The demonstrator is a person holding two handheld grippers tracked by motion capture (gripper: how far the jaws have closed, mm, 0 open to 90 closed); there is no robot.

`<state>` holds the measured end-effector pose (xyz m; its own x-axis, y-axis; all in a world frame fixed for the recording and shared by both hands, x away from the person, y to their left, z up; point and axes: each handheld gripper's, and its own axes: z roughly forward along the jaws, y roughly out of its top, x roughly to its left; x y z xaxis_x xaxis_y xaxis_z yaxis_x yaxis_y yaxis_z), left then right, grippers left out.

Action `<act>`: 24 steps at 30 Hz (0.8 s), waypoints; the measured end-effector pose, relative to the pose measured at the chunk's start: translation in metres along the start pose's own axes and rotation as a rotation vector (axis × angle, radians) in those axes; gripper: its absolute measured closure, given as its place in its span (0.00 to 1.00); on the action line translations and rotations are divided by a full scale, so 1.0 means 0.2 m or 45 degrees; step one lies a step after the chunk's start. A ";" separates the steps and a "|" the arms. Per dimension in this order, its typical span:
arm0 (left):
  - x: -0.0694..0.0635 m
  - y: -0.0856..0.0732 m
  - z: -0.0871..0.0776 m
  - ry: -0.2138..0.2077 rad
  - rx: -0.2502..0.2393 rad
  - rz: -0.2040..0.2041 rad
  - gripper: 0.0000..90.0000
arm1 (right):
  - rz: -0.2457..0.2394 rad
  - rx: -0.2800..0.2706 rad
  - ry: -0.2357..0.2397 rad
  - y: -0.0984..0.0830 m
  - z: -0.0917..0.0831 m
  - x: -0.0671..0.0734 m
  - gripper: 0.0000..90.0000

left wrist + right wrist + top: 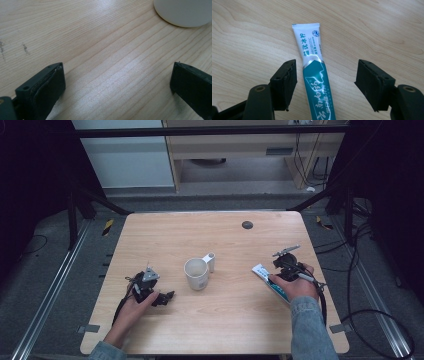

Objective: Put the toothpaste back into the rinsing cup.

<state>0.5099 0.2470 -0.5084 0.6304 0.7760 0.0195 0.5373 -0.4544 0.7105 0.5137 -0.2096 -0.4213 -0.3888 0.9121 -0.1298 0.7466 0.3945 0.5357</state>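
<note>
Two jaws of the right gripper (325, 82) stand apart w/ the toothpaste tube (315, 75) lying flat on the table (249, 32) between them, untouched. Right gripper view shows tube's print; high view hides most of it under the hand, cap end cut off. Left gripper (117, 82) gapes, empty, nr the mug (196, 274).
</note>
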 end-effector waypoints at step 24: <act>0.00 0.00 0.00 0.001 0.001 0.000 0.00 | 0.010 0.162 0.043 -0.01 0.12 -0.09 0.43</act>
<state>0.5099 0.2470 -0.5083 0.6300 0.7764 0.0200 0.5379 -0.4548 0.7098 0.5326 -0.2244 -0.4398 -0.3991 0.9118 -0.0967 0.8114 0.4003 0.4258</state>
